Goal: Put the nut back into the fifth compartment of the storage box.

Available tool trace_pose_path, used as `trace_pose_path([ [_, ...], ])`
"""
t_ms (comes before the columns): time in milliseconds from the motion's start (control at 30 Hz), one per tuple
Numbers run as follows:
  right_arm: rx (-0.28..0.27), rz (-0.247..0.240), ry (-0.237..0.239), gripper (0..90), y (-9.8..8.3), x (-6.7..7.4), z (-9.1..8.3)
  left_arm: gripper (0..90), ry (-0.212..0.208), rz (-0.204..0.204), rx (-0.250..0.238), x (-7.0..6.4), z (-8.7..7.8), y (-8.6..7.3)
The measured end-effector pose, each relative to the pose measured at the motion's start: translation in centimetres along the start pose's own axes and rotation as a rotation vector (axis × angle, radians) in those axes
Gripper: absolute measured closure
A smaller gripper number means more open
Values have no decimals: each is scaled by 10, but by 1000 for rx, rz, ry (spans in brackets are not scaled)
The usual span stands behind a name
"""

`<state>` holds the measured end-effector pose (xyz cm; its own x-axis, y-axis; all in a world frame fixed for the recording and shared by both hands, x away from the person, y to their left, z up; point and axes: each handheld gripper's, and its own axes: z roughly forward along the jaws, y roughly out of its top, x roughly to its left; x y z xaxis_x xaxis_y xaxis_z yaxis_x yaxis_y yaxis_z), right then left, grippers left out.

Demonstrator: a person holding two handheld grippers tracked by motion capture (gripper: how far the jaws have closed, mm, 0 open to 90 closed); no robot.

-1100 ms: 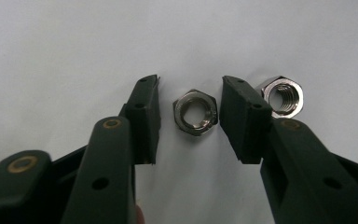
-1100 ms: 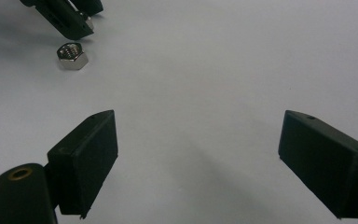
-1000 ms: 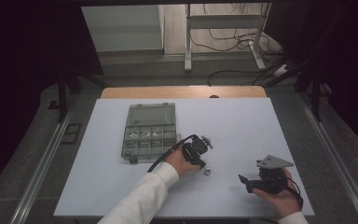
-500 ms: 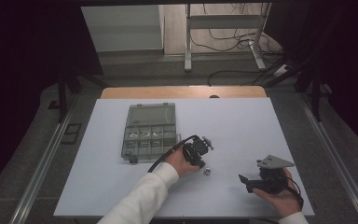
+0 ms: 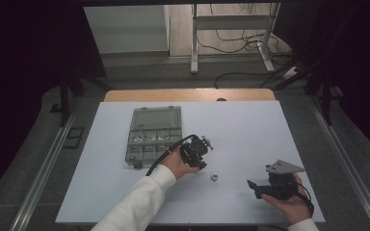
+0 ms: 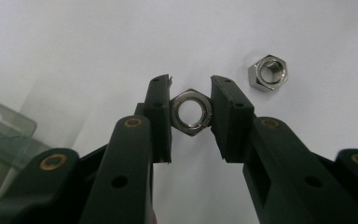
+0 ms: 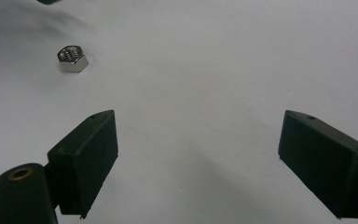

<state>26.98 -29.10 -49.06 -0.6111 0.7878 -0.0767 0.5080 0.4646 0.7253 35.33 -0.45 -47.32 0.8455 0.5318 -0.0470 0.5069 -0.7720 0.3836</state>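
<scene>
My left gripper point(image 6: 191, 109) is shut on a silver hex nut point(image 6: 192, 112), which sits upright between the pads, just above the white table. A second hex nut point(image 6: 269, 72) lies loose on the table beyond it to the right. In the high view the left gripper point(image 5: 200, 153) is near the table's middle, with the loose nut point(image 5: 214, 176) just in front of it. My right gripper point(image 5: 253, 186) rests at the front right with its jaws wide open and nothing between them point(image 7: 198, 121). Its view has the loose nut point(image 7: 72, 58) at the far left.
A clear plastic compartment box point(image 5: 151, 134) with small parts in its front row lies left of centre, close to the left gripper; its corner point(image 6: 4, 135) is visible at the left. The white table point(image 5: 250, 125) has bare room to the right and back.
The left gripper has risen slightly and shifted a little toward the box, carrying the nut. The right gripper and the loose nut have stayed put.
</scene>
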Motion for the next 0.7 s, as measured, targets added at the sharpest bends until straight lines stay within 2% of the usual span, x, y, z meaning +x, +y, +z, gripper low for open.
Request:
trace_pose_path([
  [200,3,2,-2,122,0,0,0,699,11,5,-25,2,-12,-6],
  [700,2,1,-4,122,0,0,1,699,22,-24,-49,18,-38,-29],
])
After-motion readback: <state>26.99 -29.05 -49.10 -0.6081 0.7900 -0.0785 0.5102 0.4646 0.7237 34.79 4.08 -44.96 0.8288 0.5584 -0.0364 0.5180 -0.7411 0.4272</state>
